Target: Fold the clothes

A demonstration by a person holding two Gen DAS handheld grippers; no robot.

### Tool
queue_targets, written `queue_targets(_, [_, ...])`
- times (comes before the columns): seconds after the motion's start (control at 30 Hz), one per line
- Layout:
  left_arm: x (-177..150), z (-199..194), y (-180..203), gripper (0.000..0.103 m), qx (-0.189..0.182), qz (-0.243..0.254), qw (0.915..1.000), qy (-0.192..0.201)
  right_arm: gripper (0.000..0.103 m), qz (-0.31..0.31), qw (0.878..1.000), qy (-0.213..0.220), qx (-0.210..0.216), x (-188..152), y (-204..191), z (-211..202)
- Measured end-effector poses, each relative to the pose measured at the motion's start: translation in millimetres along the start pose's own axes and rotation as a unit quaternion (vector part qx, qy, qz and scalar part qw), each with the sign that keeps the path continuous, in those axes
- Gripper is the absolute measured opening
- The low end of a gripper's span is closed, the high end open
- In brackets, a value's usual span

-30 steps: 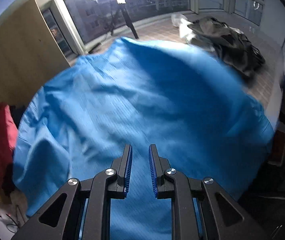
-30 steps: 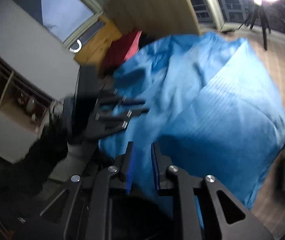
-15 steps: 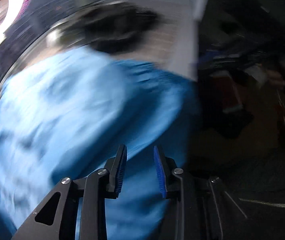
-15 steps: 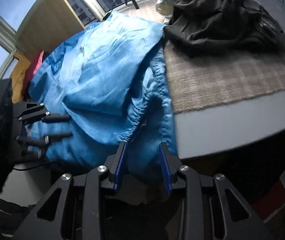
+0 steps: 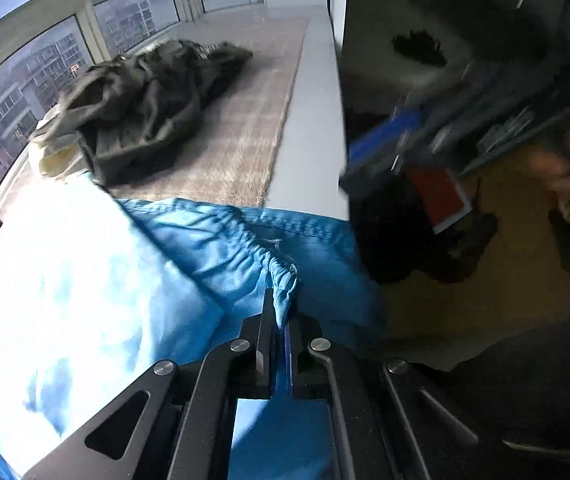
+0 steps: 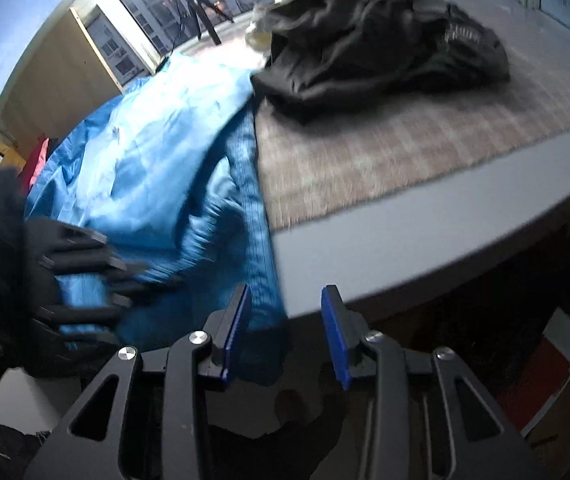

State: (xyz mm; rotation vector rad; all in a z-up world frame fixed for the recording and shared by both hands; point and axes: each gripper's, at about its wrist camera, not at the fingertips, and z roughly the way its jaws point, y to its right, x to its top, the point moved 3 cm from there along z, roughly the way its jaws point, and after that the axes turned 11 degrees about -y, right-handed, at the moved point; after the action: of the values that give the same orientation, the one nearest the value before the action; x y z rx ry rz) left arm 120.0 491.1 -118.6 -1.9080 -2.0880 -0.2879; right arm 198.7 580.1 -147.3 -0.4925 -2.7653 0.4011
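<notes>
**Blue garment gripped at one cuff, folding barely begun**

From my end the surface [image 6: 425,236] carries a woven mat [image 6: 405,136] with the blue garment [image 6: 157,160] sprawled over its left half, hanging off the near edge; a dark heap of clothes [image 6: 377,40] waits far right, untouched; nothing looks folded yet, so I judge nearly all the work is left; the blue garment's long axis seems to run from near edge to far left; my left tongs [image 5: 281,320] are clamped on its gathered cuff [image 5: 281,276]; my right tongs [image 6: 285,320] are opening, moderately wide, with blue cloth beside one pad, not pinched.
</notes>
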Motion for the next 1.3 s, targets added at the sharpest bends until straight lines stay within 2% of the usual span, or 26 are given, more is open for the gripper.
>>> queue_targets(0.13, [-24.2, -61.6, 2.1, 0.002, -0.024, -0.010, 0.9992, 0.030, 0.036, -0.034, 0.999, -0.016, -0.006, -4.5, -13.6, 19.0])
queue_targets(0.2, [-37.5, -87.0, 3.7, 0.002, -0.035, -0.020, 0.9984, 0.039, 0.036, -0.052, 0.998, -0.019, -0.024, -5.8, -23.0, 25.2])
queue_targets(0.3, [-61.9, -110.6, 11.8, 0.002, -0.090, -0.037, 0.9945, 0.040, 0.037, -0.072, 0.996, -0.018, -0.053, -6.4, -31.6, 32.0])
queue_targets(0.37, [-72.3, -103.4, 23.0, 0.004, -0.133, -0.042, 0.9901, 0.016, 0.036, -0.082, 0.995, -0.012, -0.048, -6.2, -34.0, 33.0])
queue_targets(0.4, [-77.6, -99.6, 28.6, 0.005, -0.152, -0.043, 0.9875, 0.004, 0.019, -0.085, 0.995, -0.013, -0.047, -6.1, -34.3, 32.6])
queue_targets(0.43, [-83.2, -92.9, 34.7, 0.008, -0.149, -0.033, 0.9881, -0.016, 0.001, -0.086, 0.995, -0.017, -0.053, -5.5, -33.3, 29.0])
queue_targets(0.5, [-93.6, -83.4, 42.6, 0.008, -0.137, -0.020, 0.9894, -0.044, 0.001, -0.089, 0.994, -0.025, -0.064, -4.4, -31.3, 21.9])
queue_targets(0.57, [-101.4, -84.7, 37.5, 0.010, -0.133, -0.036, 0.9892, -0.050, 0.001, -0.091, 0.992, -0.033, -0.076, -3.3, -29.3, 14.8])
queue_targets(0.6, [-105.0, -85.2, 34.8, 0.011, -0.130, -0.043, 0.9892, -0.053, 0.004, -0.093, 0.992, -0.032, -0.083, -1.1, -28.9, 9.7])
queue_targets(0.67, [-109.3, -85.5, 27.3, 0.011, -0.107, -0.053, 0.9914, -0.053, 0.024, -0.100, 0.990, -0.005, -0.095, 12.9, -31.7, -7.7])
queue_targets(0.7, [-113.4, -86.2, 25.0, 0.011, -0.098, -0.059, 0.9919, -0.054, 0.038, -0.104, 0.991, 0.007, -0.087, 24.0, -35.9, -13.2])
queue_targets(0.73, [-117.5, -86.8, 22.6, 0.011, -0.091, -0.065, 0.9922, -0.055, 0.041, -0.109, 0.991, 0.020, -0.079, 35.2, -40.1, -18.7])
queue_targets(0.87, [-142.2, -89.2, 21.0, 0.012, -0.086, -0.100, 0.9892, -0.064, 0.041, -0.131, 0.989, 0.049, -0.056, 94.5, -64.4, -21.2])
queue_targets(0.93, [-146.2, -88.2, 28.8, 0.012, -0.066, -0.108, 0.9900, -0.062, 0.042, -0.153, 0.986, 0.035, -0.055, 119.7, -74.7, -9.5])
queue_targets(1.03, [-139.6, -83.6, 39.6, 0.012, -0.064, -0.142, 0.9868, -0.044, 0.042, -0.179, 0.981, 0.011, -0.079, 156.0, -85.4, 20.0])
queue_targets(1.1, [-126.7, -77.9, 42.3, 0.016, -0.052, -0.167, 0.9842, -0.027, 0.042, -0.188, 0.979, -0.011, -0.081, 176.6, -84.9, 38.9])
queue_targets(1.17, [-101.0, -59.5, 45.3, 0.020, -0.032, -0.201, 0.9790, -0.003, 0.042, -0.185, 0.980, -0.035, -0.072, 197.6, -81.5, 57.9])
queue_targets(1.3, [-59.8, -18.1, 54.6, 0.020, 0.024, -0.210, 0.9774, -0.004, 0.042, -0.199, 0.975, -0.066, -0.075, 223.8, -75.8, 85.3])
